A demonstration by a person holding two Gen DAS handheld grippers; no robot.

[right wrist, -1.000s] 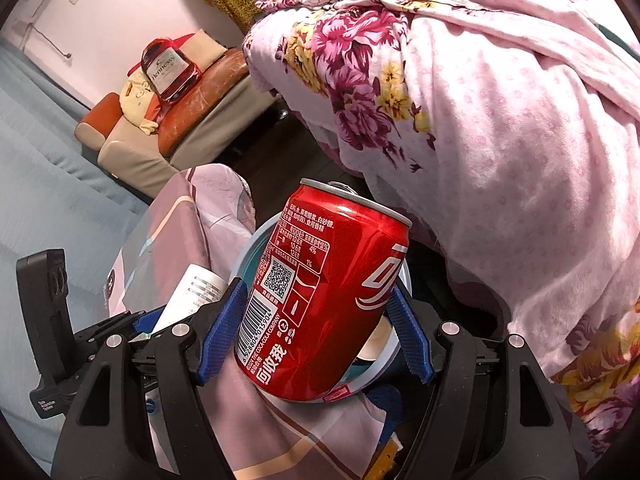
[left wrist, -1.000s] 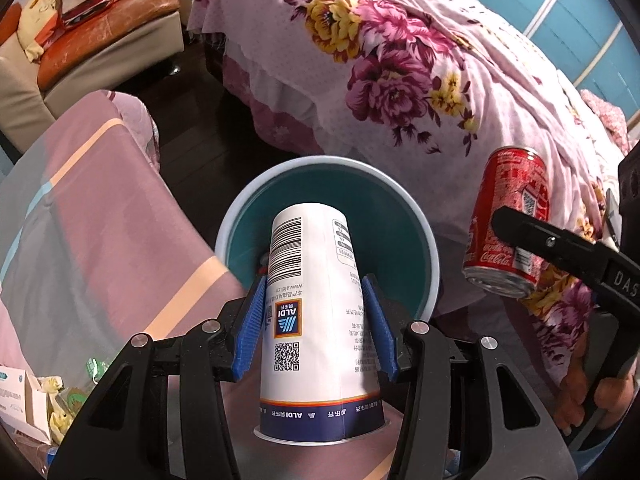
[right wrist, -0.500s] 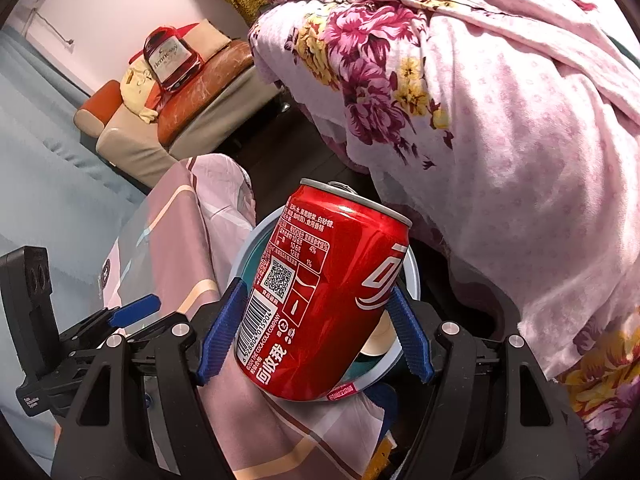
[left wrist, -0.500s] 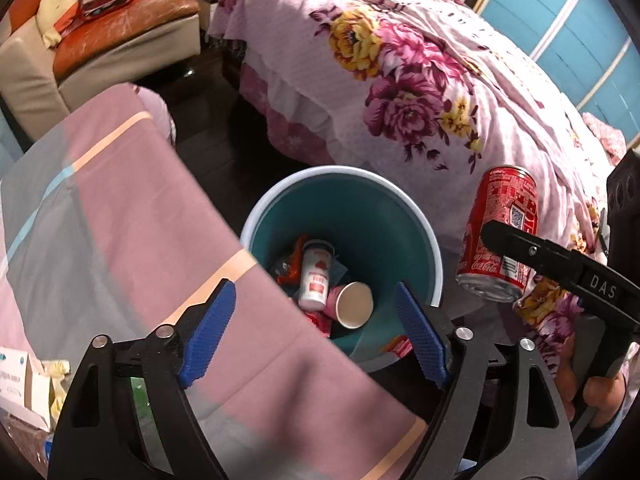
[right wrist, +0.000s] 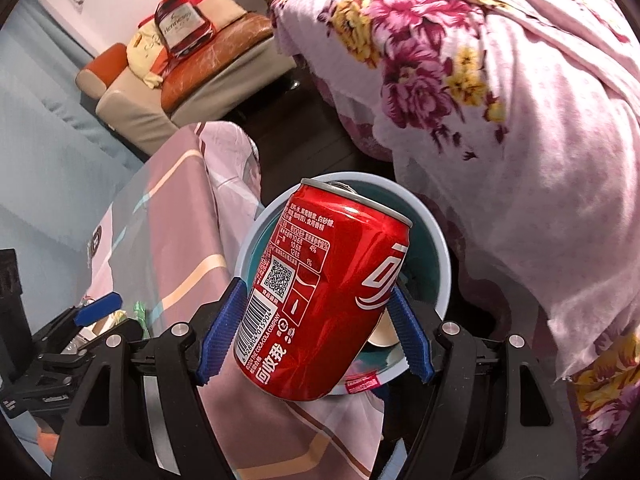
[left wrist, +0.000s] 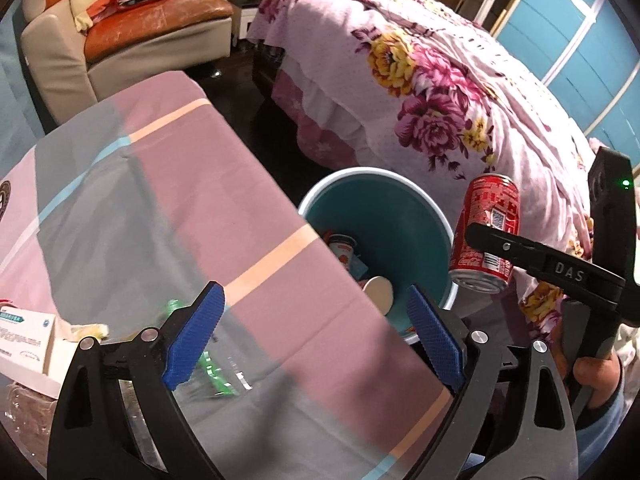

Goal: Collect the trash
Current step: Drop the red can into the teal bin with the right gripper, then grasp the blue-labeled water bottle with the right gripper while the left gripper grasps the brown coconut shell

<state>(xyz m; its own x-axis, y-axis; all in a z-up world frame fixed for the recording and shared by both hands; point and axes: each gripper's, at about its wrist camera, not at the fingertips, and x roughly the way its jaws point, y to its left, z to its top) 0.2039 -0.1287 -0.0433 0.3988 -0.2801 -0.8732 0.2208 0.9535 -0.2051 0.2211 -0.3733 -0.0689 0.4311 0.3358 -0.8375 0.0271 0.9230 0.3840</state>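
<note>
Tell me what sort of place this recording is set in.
Most likely a bedroom or bed-sitting room in a home: a bed under a floral bedspread, a small sofa with orange cushions, and a teal wastebasket beside a cloth-covered table.

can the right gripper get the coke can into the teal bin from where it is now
Probably yes. The right gripper holds the coke can just above the teal bin, whose mouth is open with only some trash low inside. The left gripper, fingers apart and empty, sits over the tablecloth, clear of the drop.
</note>
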